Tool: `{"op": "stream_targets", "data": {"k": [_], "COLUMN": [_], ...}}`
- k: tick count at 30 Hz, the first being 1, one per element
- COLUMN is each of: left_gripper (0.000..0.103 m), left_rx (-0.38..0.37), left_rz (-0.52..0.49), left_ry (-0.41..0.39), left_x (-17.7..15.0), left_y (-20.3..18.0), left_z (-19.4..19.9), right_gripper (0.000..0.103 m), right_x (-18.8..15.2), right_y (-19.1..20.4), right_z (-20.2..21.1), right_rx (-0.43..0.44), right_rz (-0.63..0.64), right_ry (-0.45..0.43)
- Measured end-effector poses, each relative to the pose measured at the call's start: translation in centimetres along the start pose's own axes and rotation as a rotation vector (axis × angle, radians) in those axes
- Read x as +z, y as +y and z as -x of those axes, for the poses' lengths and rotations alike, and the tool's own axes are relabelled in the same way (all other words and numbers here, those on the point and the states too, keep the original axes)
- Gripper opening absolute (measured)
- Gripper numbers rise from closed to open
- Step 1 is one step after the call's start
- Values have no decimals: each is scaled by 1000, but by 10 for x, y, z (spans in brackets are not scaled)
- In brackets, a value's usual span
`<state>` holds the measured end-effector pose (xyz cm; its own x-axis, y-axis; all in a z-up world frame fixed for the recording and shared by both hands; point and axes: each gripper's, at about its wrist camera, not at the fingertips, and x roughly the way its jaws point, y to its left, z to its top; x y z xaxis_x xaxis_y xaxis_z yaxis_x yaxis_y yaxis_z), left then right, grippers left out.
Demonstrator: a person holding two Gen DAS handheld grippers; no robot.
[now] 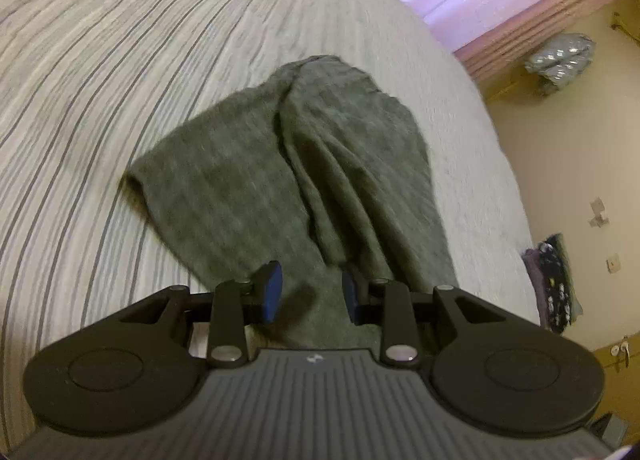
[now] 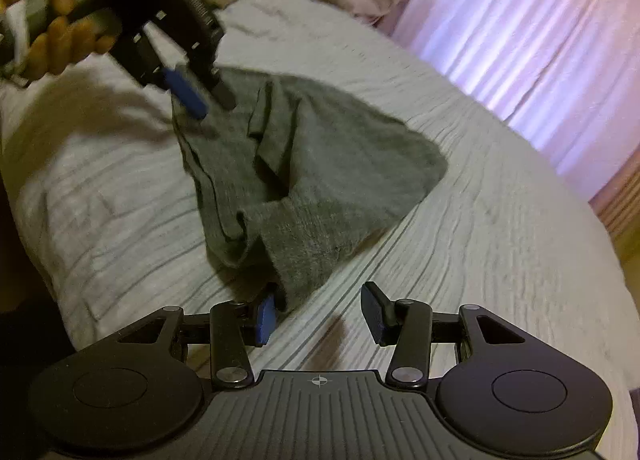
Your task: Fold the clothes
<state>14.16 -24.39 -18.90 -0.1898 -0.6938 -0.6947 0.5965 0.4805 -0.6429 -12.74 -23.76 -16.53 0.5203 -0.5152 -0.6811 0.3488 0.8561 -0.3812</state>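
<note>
While jaws gape, grey garment (image 1: 288,164) lies on bed (image 1: 100,60).

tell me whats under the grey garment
The grey garment lies on the striped bedspread, which shows all around it. Whatever sits directly beneath its bunched folds is covered and cannot be seen.

Black two-finger grippers (image 2: 320,314) with blue-padded jaws, ribbed grey bodies.

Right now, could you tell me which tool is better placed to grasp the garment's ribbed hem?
Probably right: the right tool is open, one pad beside the ribbed hem; the left tool is over the far edge of the grey garment.
</note>
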Motion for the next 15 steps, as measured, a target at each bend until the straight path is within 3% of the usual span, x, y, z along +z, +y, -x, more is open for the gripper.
{"op": "stream_targets", "data": {"k": [6, 7, 8, 9, 11, 15], "left_gripper": [24, 18, 0, 0, 0, 0], "left_rx": [39, 43, 46, 49, 67, 56], "left_rz": [73, 81, 88, 95, 61, -25], "left_ry": [114, 131, 149, 166, 191, 227], "left_x": [32, 35, 39, 42, 51, 79], "left_y": [-10, -11, -12, -14, -21, -29], "left_z": [-31, -33, -34, -35, -24, 9], "right_gripper": [47, 46, 46, 46, 14, 10], "right_x": [21, 25, 30, 34, 43, 62], "right_y": [-24, -28, -32, -34, -39, -52], "right_z": [3, 5, 7, 9, 13, 24], "right_rx": [20, 24, 27, 29, 35, 42], "right_rz": [-74, -76, -67, -55, -56, -177], "right_ry": [88, 87, 86, 87, 93, 160]}}
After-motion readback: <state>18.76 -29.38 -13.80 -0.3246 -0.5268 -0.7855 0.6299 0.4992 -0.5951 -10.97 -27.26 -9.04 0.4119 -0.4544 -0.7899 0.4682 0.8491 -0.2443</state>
